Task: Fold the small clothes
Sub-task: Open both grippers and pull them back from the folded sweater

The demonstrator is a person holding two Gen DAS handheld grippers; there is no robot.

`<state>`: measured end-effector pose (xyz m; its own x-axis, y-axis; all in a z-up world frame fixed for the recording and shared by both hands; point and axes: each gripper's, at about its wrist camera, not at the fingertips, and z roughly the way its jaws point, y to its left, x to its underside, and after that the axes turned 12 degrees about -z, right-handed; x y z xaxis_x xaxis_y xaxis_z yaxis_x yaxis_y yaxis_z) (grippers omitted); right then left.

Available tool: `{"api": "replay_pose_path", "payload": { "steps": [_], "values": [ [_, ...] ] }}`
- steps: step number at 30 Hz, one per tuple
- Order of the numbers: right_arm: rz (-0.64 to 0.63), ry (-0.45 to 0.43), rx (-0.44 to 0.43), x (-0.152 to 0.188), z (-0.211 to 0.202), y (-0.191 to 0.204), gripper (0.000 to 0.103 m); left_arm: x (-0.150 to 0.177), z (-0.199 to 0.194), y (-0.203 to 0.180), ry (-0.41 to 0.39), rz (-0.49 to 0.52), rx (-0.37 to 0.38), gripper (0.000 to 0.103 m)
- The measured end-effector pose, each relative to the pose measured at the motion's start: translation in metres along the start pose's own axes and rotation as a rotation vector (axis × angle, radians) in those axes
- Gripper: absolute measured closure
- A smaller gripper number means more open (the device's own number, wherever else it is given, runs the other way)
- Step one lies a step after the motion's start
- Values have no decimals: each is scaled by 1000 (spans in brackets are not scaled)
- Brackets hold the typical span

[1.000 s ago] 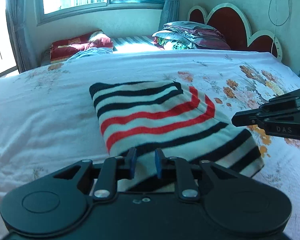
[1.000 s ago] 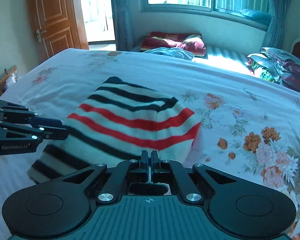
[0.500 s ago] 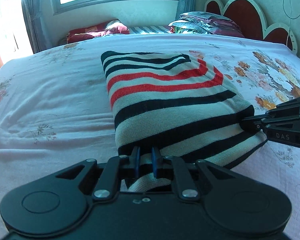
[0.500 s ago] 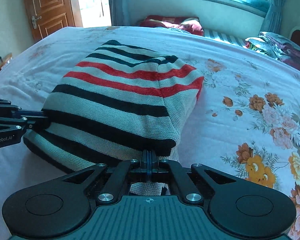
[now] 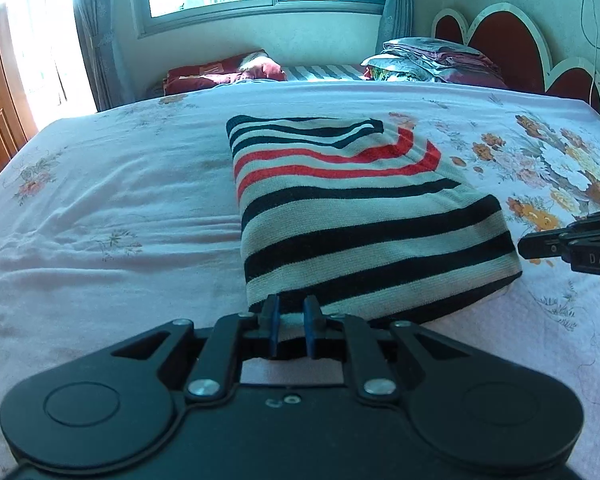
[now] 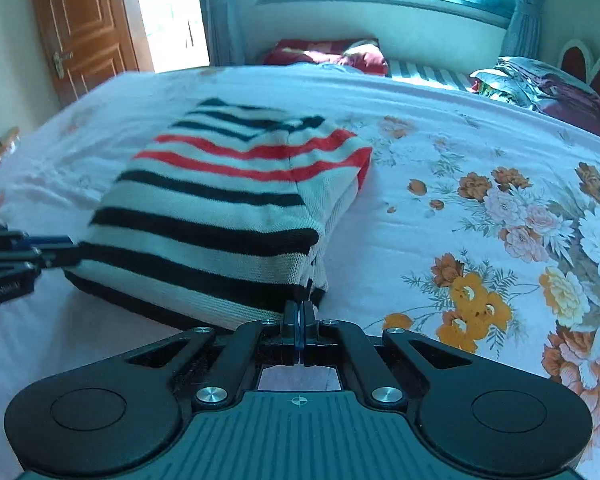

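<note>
Here the left gripper [image 5: 291, 316] & right gripper [image 6: 300, 316] each pinch a near corner of the striped sweater [image 5: 352, 216], likely to keep its hem square, w/ the folded bulk lying flat mid-bed [image 5: 112, 208] beyond.

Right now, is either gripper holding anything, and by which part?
Left gripper pinches the near edge, by its left corner, of the folded black, white and red striped knit garment. Right gripper: shut at the right corner; grip unclear.

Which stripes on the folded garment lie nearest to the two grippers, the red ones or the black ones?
The black stripes: they cross the garment's near end, while the red stripes lie beyond them.
</note>
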<state>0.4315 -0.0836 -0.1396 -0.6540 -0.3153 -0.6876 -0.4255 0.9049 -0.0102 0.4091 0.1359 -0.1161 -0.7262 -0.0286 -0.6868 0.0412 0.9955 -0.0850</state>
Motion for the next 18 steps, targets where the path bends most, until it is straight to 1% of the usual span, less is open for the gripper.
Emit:
{"api": "replay_pose_path", "payload": {
  "steps": [3, 7, 9, 10, 11, 13, 14, 15, 16, 17, 18],
  "values": [
    [7, -48, 17, 10, -29, 7, 103, 13, -22, -6, -20, -14, 8, 91],
    [9, -100, 38, 29, -76, 20, 103, 33, -63, -16, -67, -40, 21, 91],
    [18, -123, 43, 41, -101, 27, 103, 44, -86, -22, -92, -53, 26, 83],
    [23, -126, 40, 46, -112, 30, 103, 51, -97, -25, -105, -54, 24, 81],
    [26, -128, 38, 52, -124, 33, 103, 57, -107, -28, -114, -54, 17, 77],
    [23, -135, 42, 64, -144, 41, 103, 69, -129, -32, -136, -63, 17, 73],
    [26, -140, 41, 69, -153, 44, 103, 75, -139, -33, -141, -72, 18, 65],
    [30, -146, 38, 74, -165, 48, 103, 81, -150, -35, -153, -83, 14, 43],
    [30, -151, 35, 78, -175, 53, 103, 87, -161, -36, -180, -94, 3, 29],
    [26, -160, 37, 82, -186, 58, 103, 94, -173, -38, -222, -101, -16, 0],
    [23, -166, 46, 86, -195, 63, 103, 101, -185, -41, -274, -103, -34, 0]
  ]
}}
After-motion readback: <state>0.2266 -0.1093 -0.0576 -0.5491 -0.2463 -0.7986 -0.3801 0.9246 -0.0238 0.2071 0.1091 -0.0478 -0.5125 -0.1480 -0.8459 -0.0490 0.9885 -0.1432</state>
